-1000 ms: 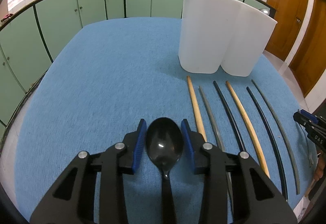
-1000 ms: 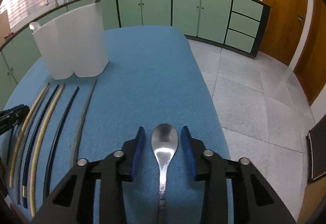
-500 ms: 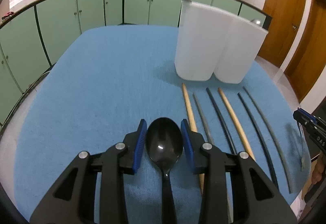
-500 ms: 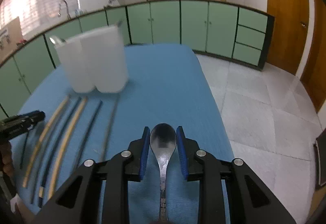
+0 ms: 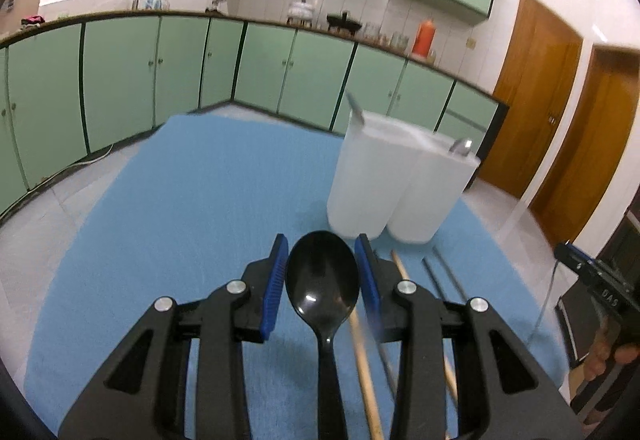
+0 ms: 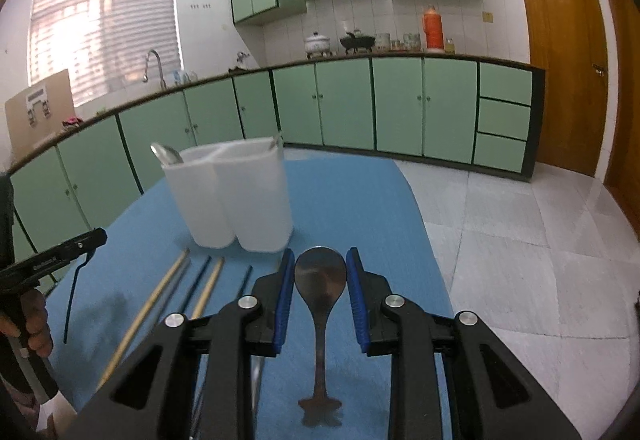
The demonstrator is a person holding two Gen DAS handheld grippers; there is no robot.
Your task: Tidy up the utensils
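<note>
Already the white two-part holder (image 6: 228, 195) on the blue tablecloth (image 5: 180, 207) has a utensil in each half, while six or so chopsticks (image 6: 160, 300) (some blurred) lie beside it. My left gripper (image 5: 322, 276) clamps a black spoon (image 5: 322, 280), my right gripper (image 6: 320, 284) a steel spoon (image 6: 320, 280), both aimed at that holder. Green cabinets (image 6: 348, 103) ring the kitchen.

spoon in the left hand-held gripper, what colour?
Glossy black spoon; clearest in the left wrist view, bowl between the blue pads.
</note>
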